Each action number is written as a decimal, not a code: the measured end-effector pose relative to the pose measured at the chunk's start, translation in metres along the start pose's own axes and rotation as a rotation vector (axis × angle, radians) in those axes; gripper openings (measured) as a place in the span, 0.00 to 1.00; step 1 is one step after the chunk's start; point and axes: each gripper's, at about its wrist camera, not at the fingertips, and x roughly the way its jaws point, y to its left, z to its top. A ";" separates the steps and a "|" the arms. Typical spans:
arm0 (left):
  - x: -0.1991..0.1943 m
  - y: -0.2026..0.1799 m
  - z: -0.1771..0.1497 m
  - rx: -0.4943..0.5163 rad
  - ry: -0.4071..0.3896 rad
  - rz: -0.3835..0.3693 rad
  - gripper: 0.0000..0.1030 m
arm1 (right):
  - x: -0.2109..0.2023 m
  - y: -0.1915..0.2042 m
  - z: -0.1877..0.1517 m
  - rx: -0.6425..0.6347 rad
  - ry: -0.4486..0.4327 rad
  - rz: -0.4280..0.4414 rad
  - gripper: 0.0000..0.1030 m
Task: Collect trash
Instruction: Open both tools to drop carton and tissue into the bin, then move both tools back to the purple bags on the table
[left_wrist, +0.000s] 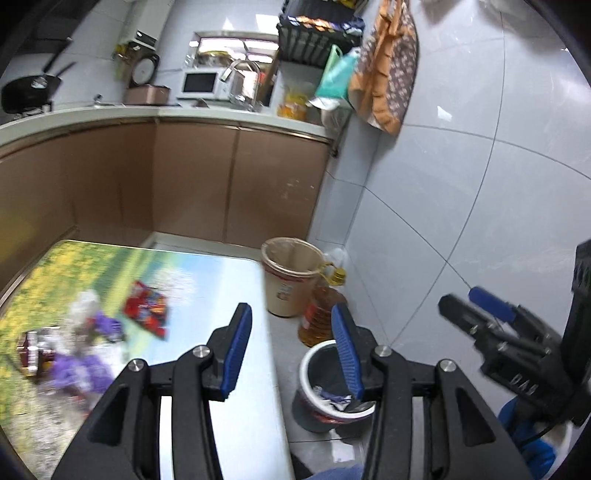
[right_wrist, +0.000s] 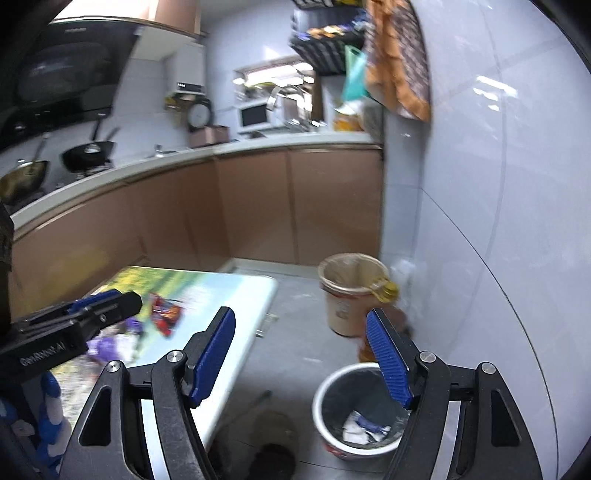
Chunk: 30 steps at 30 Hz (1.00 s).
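Both our tongs, left (left_wrist: 291, 354) & right (right_wrist: 303, 358), are open w/ nothing in them. Red wrapper (left_wrist: 146, 308) & purple trash (left_wrist: 79, 369) lie on the counter (left_wrist: 229, 280). Bin (right_wrist: 360, 410) on the floor holds scraps.

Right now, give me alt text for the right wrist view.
Right gripper hangs open and empty above a grey trash bin holding crumpled wrappers. A table to the left carries blurred litter, and a lined beige bucket stands beyond by the wall.
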 end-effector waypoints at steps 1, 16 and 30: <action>-0.011 0.006 -0.002 -0.001 -0.007 0.015 0.42 | -0.009 0.011 0.003 -0.012 -0.009 0.028 0.71; -0.156 0.108 -0.030 -0.023 -0.120 0.229 0.47 | -0.091 0.102 0.016 -0.137 -0.107 0.241 0.72; -0.127 0.177 -0.075 0.052 -0.005 0.207 0.47 | -0.025 0.165 -0.019 -0.174 0.104 0.404 0.70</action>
